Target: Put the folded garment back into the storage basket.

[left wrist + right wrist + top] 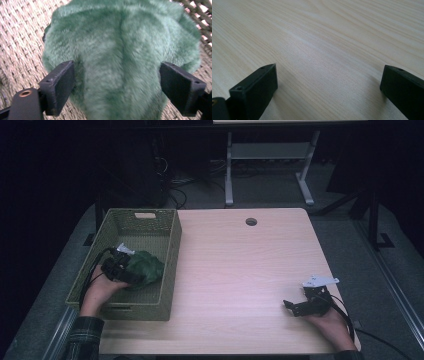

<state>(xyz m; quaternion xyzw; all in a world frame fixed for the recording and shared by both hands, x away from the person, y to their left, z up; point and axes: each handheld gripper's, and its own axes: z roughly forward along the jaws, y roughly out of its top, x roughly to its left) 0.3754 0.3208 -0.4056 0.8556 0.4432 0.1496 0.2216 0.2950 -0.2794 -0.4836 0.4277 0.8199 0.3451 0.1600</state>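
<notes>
Pale wood tabletop in a dark room, green woven basket at its left, green plush toy lying inside, left gripper spread wide around the toy, right gripper wide open and empty over bare wood

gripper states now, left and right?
Left gripper: open, jaws either side of the green plush toy in the basket.
Right gripper: open, empty, over the table.
</notes>
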